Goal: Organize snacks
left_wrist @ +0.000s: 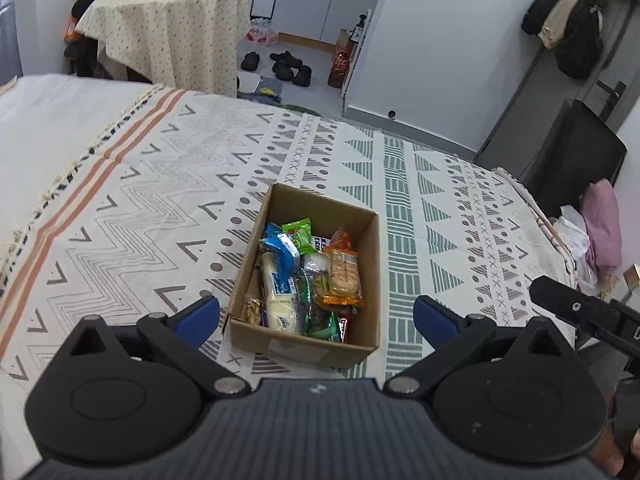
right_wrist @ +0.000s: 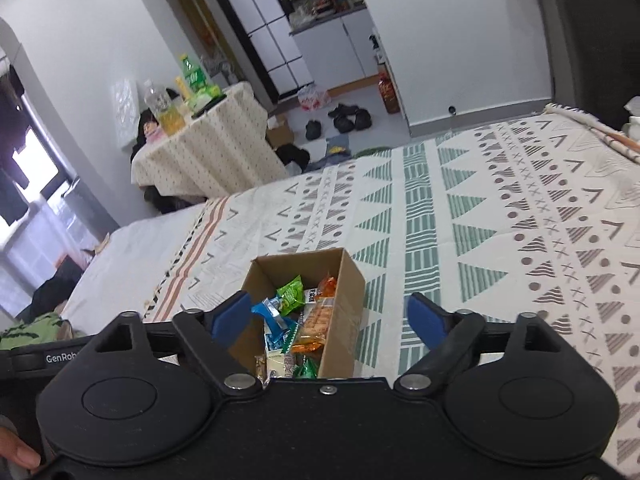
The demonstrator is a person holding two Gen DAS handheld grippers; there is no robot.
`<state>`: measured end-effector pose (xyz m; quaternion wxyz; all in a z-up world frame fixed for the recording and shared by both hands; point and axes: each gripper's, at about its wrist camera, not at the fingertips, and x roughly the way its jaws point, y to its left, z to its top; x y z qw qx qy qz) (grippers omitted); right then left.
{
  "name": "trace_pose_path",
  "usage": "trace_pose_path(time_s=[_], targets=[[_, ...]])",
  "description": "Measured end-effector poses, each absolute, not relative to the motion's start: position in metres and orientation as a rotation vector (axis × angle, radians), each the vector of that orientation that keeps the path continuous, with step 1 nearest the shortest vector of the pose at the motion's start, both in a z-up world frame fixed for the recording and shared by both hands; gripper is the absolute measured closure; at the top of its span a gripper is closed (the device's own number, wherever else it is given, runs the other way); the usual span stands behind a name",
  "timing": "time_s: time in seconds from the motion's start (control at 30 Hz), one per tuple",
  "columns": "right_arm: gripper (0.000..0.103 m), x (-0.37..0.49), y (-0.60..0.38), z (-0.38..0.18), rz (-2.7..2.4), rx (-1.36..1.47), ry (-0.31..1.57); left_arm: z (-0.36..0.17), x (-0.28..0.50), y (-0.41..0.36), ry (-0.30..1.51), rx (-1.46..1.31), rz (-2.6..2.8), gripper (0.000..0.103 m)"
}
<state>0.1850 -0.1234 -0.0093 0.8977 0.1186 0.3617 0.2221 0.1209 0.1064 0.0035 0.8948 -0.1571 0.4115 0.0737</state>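
Now my left tongs (left_wrist: 316,316) hang released over the patterned bedspread (left_wrist: 152,208), blue pads spread wide with nothing between them. Straight ahead at twelve o'clock, just beyond the pads, sits the open cardboard box (left_wrist: 360,344) on the bed. Reading its contents from nine o'clock round to three: a small tan packet (left_wrist: 253,310) in the near left corner, a long white packet (left_wrist: 276,300) lying lengthwise, a blue wrapper (left_wrist: 280,246) above it, a green packet (left_wrist: 300,234) toward the far end, and an orange cracker pack (left_wrist: 342,276) against the right wall. Off at three o'clock the black body of my right tongs (left_wrist: 576,308) pokes into the left view.

From the right wrist view, my right tongs (right_wrist: 330,320) are likewise released, pads wide apart and holding nothing. The box sits at about eleven o'clock, its right wall between the pads, while the left pad overlaps its left wall.
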Motion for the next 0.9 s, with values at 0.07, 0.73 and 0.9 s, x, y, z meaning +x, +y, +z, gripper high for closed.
trace_pose_path(time_s=[0.07,0.73,0.9], targets=[[0.011,0.178,-0.130,-0.006,0.458,0.256,0.738,0.011,0.114,0.102,0.840,-0.312,0.154,0.000],[0.000,0.104,-0.172,0.023,0.474,0.266,0.661,0.046,0.047,0.071,0.770,-0.225,0.132,0.000],[0.000,0.088,-0.177,0.029,0.470,0.261,0.650,0.053,0.030,0.065,0.757,-0.194,0.116,0.000]])
